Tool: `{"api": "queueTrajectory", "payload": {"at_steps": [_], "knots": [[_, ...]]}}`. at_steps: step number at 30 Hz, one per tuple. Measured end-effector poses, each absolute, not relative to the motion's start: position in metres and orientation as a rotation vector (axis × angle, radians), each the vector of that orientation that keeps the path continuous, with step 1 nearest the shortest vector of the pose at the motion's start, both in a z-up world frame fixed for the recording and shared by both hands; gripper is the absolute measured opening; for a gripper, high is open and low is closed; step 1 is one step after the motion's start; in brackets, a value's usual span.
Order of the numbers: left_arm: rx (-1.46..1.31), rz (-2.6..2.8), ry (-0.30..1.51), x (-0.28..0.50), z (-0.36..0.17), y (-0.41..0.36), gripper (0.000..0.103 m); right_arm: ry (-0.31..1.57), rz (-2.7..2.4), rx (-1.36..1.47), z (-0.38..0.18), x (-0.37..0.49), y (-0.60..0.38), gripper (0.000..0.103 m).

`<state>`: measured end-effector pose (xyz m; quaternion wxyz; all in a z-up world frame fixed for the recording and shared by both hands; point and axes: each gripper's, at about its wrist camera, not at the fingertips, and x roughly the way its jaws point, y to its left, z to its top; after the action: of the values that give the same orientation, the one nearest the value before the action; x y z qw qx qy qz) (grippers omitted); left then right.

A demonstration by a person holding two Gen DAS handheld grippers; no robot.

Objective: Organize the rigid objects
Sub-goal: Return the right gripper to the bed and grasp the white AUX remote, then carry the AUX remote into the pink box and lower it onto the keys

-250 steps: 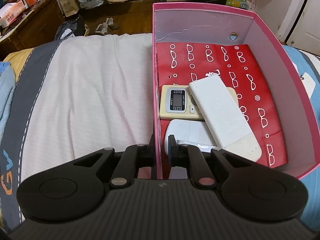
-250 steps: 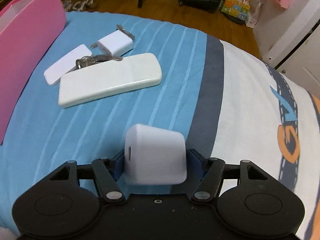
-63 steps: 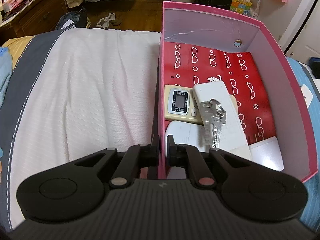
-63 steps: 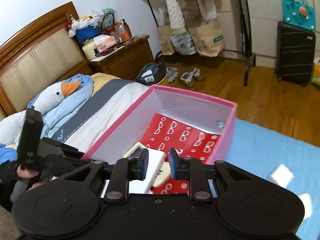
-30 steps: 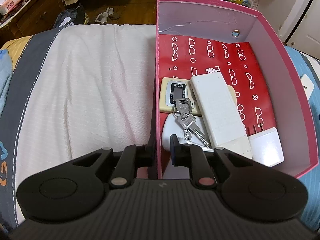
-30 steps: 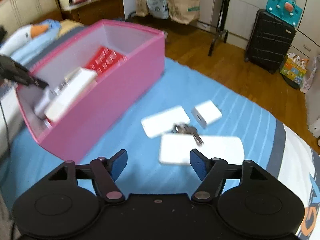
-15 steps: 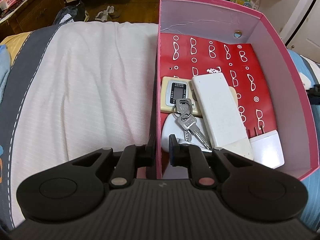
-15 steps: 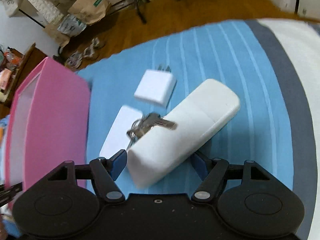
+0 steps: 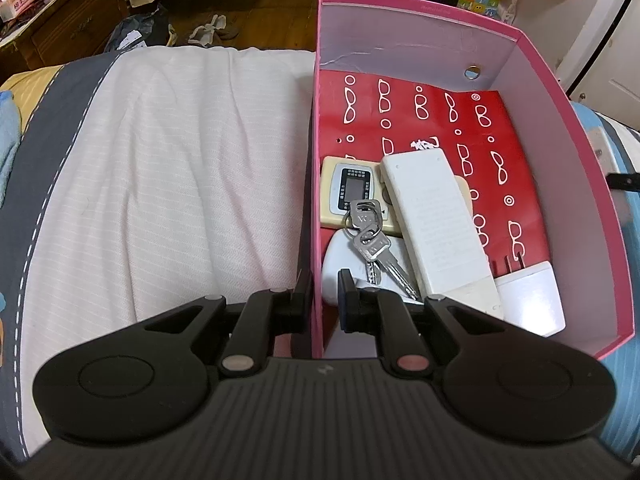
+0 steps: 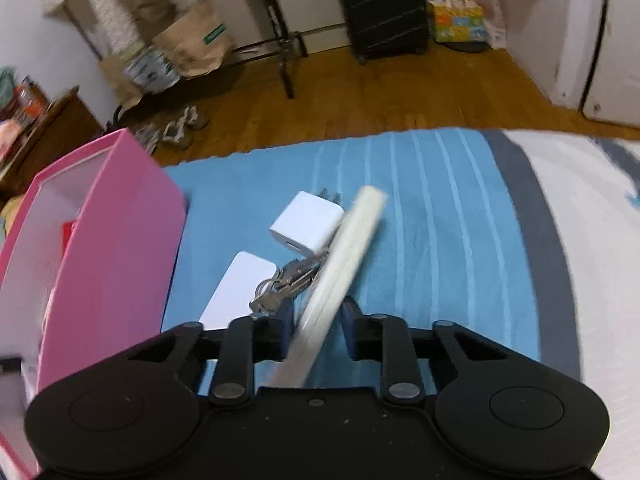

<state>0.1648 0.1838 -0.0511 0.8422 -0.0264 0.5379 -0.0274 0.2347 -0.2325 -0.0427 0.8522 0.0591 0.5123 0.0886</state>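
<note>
remote (image 10: 340, 280): long, flat, cream-white slab, turned on edge and tilted between the right gripper's jaws; its far end points away over the blue cover (image 10: 420, 240)
handling: I judge it stiff, light and smooth-sided, so apt to slip or swing if pinched only at one end; nearer the middle of its length would be steadier
right gripper (image 10: 316, 320): jaws have just been closing and now clasp the near end of the remote by its flat faces
left gripper (image 9: 322, 296): clenched on the near wall of the pink box (image 9: 520, 36), one finger outside, one inside
still on the cover: a charger (image 10: 306, 222), a white card (image 10: 236, 292) and a bunch of keys (image 10: 280, 284), all just left of the remote; whether the keys touch it I cannot tell
already in the box: a second remote (image 9: 434, 224), a thermostat (image 9: 352, 192), keys, a plug adapter (image 9: 528, 300)
risk: the remote's tail may catch the keys as it lifts
</note>
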Motion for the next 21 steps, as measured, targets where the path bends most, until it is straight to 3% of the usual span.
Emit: {"api": "queueTrajectory", "payload": {"at_steps": [14, 21], "knots": [[-0.075, -0.059, 1.135, 0.164, -0.05, 0.187, 0.011, 1.201, 0.239, -0.005, -0.038, 0.201, -0.203, 0.021], [-0.065, -0.054, 1.117, 0.163, -0.049, 0.186, 0.01, 1.092, 0.256, -0.062, -0.019, 0.193, -0.196, 0.019]]}}
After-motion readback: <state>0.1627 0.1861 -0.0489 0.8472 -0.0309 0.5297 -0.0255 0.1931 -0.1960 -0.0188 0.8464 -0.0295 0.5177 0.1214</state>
